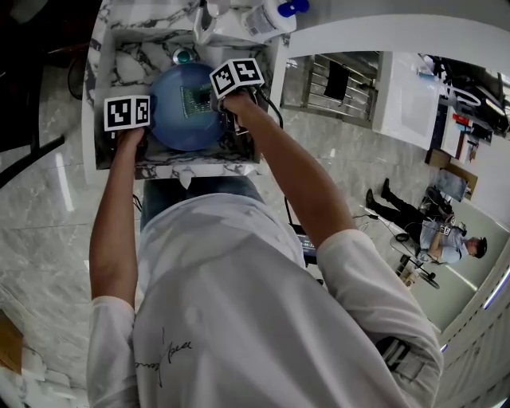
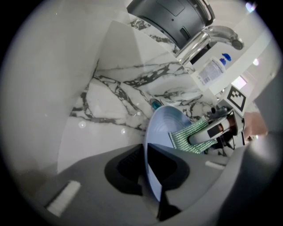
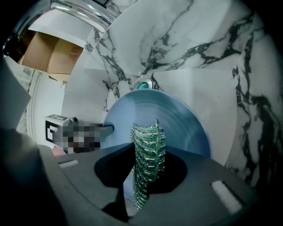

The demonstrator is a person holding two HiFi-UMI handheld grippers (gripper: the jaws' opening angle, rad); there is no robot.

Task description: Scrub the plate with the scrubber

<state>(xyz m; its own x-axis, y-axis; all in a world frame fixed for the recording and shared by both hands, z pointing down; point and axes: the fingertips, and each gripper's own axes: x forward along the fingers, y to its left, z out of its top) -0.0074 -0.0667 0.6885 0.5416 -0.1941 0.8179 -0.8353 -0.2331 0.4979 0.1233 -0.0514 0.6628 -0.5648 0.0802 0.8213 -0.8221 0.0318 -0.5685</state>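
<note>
Now, inside the sink [image 1: 131, 56], my left hand-held gripper [image 2: 148, 174] clamps the plate [image 2: 161, 128] by its rim; my right hand-held gripper [image 3: 148, 178] pinches the scrubber [image 3: 148, 150] against it.

The worktop [image 1: 199, 169] is white marble with dark veins and holds a square sink [image 1: 131, 65] of the same stone. A chrome tap [image 2: 212, 37] curves over the sink, with a dark grey appliance [image 2: 172, 15] behind it and a white bottle [image 1: 267, 16] with a blue cap close by. The floor [image 1: 48, 239] is glossy pale grey stone tile, streaked with reflected light. To the right runs a white curved partition [image 1: 398, 36], with a metal rack [image 1: 339, 84] just beside it. Farther off, a person [image 1: 442, 235] sits among cluttered gear. Brown cardboard boxes [image 3: 48, 53] show under the tap in the right gripper view.
</note>
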